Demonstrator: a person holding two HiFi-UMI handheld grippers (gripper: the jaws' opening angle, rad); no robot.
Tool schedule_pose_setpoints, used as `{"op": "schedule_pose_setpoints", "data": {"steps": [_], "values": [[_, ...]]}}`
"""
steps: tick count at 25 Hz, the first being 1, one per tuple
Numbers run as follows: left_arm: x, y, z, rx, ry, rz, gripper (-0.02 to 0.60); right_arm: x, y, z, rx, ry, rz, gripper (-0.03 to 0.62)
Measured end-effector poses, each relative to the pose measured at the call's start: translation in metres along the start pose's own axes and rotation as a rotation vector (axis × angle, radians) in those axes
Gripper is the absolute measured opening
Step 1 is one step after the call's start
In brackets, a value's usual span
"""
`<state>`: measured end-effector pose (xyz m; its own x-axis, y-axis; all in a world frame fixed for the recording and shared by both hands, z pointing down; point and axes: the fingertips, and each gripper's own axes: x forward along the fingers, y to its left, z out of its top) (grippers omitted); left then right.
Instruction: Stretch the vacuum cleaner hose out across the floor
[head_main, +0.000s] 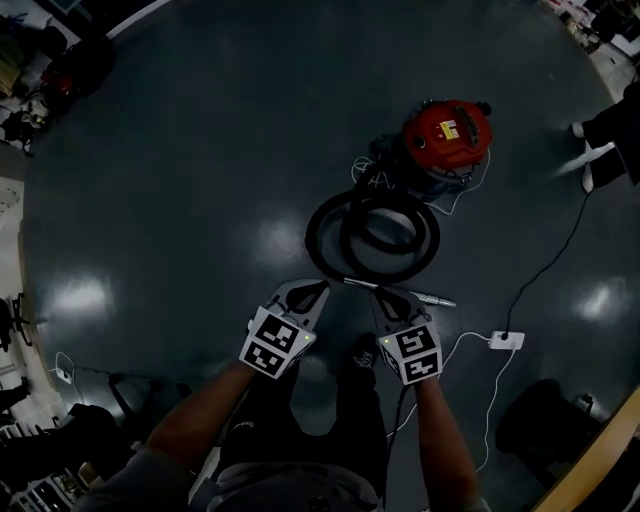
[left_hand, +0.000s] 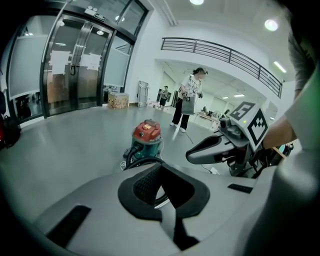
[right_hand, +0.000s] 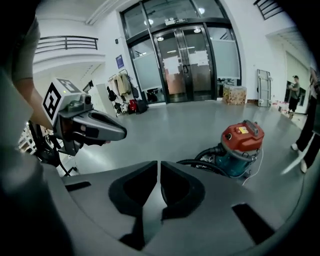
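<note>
Both shut, nothing held: left gripper (head_main: 308, 292) and right gripper (head_main: 386, 298) sit side by side, angled down. Thin silver metal wand (head_main: 432, 298) lies crosswise just past the tips, nearer the right. Beyond it the black ribbed hose (head_main: 345, 240) is coiled mid-floor, leading to the red-lidded teal vacuum canister (head_main: 447, 133). Jaws likely need opening first.

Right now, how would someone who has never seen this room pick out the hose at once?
Find the red-topped vacuum cleaner standing on the dark grey floor. The hose is the thick black tube lying right beside it, on the side nearer the person. Unlike the straight silver pipe at its edge, it is wound into overlapping round loops.
</note>
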<state>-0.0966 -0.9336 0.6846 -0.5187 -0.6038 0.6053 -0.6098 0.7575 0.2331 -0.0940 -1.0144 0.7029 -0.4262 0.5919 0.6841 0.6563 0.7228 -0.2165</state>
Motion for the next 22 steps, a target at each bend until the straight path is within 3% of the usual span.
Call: {"op": "schedule_pose_setpoints", "data": {"steps": [4,14,17,22], "values": [[0.034,0.050,-0.067,-0.065,0.058,0.033,0.008,0.082,-0.003,-0.051,0.035,0.092,0.025,0.008],[0.141,0.143,-0.233,-0.164,0.118,0.074,0.008,0.300,-0.015,-0.195,0.006,0.239,0.153,0.126],[0.163,0.163,-0.273,-0.182,0.126,0.080,0.008,0.359,-0.021,-0.237,-0.014,0.273,0.154,0.181],[0.193,0.191,-0.332,-0.221,0.138,0.084,0.008,0.442,-0.031,-0.295,-0.043,0.327,0.149,0.187]]}}
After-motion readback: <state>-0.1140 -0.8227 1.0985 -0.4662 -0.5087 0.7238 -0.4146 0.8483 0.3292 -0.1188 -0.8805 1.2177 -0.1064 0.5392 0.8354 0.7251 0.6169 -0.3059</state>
